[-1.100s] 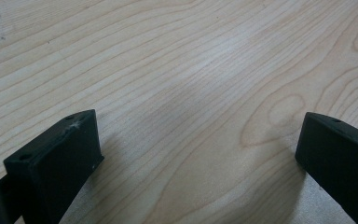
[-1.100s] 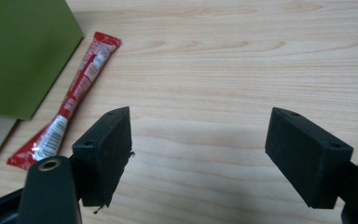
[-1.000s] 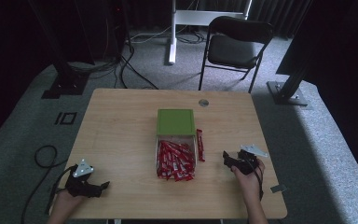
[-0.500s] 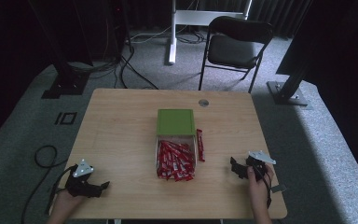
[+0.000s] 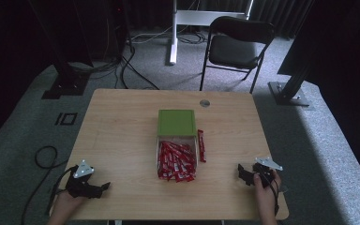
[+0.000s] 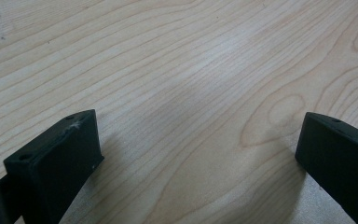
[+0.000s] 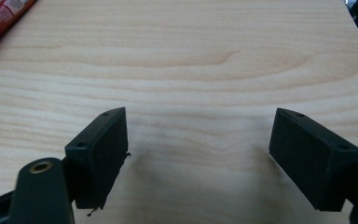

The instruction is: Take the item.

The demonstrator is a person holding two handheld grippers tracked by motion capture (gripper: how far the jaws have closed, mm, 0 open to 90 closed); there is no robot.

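A clear box (image 5: 159,161) full of several red packets (image 5: 176,160) lies mid-table, its green lid (image 5: 176,123) folded back behind it. One red packet (image 5: 200,145) lies on the wood just right of the box; its end shows in the right gripper view as the red packet (image 7: 2,17). My left gripper (image 5: 104,187) rests open at the near left corner, jaws wide over bare wood (image 6: 186,116). My right gripper (image 5: 240,171) sits open near the front right edge, nothing between its jaws.
The wooden table (image 5: 122,131) has a round cable hole (image 5: 205,102) at the back. A black chair (image 5: 236,47) and a white stand (image 5: 173,28) are beyond it. Black cables (image 5: 44,157) lie on the grey carpet at left. A black post base (image 5: 288,91) stands at right.
My right gripper has drawn back toward the near right edge of the table, away from the box. The left gripper has stayed put.
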